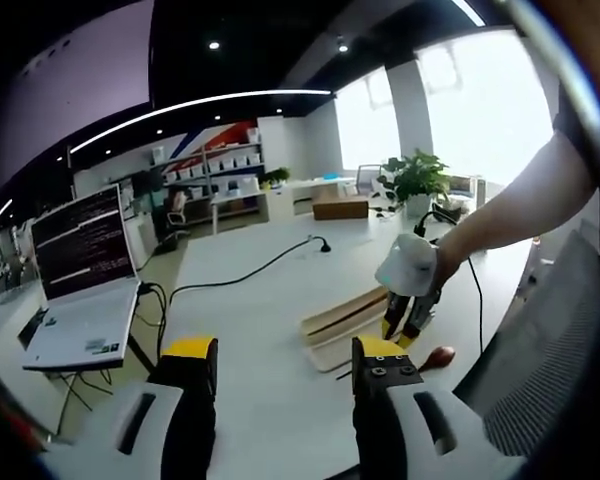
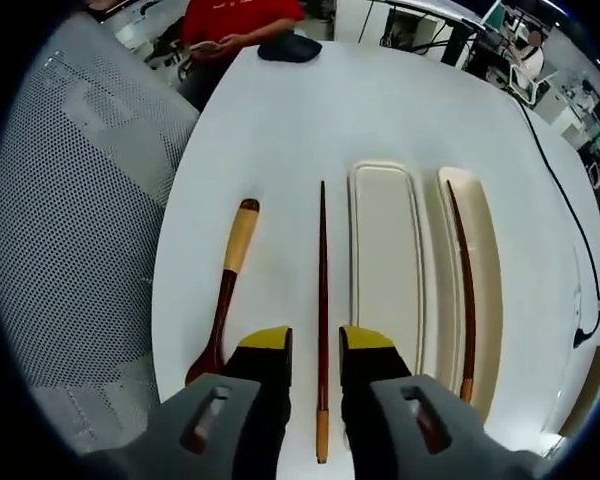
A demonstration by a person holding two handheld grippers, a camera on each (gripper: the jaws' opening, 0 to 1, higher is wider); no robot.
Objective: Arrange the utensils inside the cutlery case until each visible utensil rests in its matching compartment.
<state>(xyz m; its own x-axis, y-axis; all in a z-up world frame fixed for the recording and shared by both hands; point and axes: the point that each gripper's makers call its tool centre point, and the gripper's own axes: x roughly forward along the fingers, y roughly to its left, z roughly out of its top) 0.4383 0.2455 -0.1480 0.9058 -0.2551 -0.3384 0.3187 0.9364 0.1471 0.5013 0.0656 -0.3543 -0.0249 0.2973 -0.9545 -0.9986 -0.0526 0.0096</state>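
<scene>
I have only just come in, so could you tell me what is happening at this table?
A person is sorting utensils into a cutlery case on a white table. The right gripper has its fingers open on either side of a chopstick lying beside the case. A second chopstick already lies in the far compartment, and a wooden spoon waits on the table. The left gripper hangs open.

Bright office: white table, big windows, laptop, potted plant, mesh chair.
</scene>
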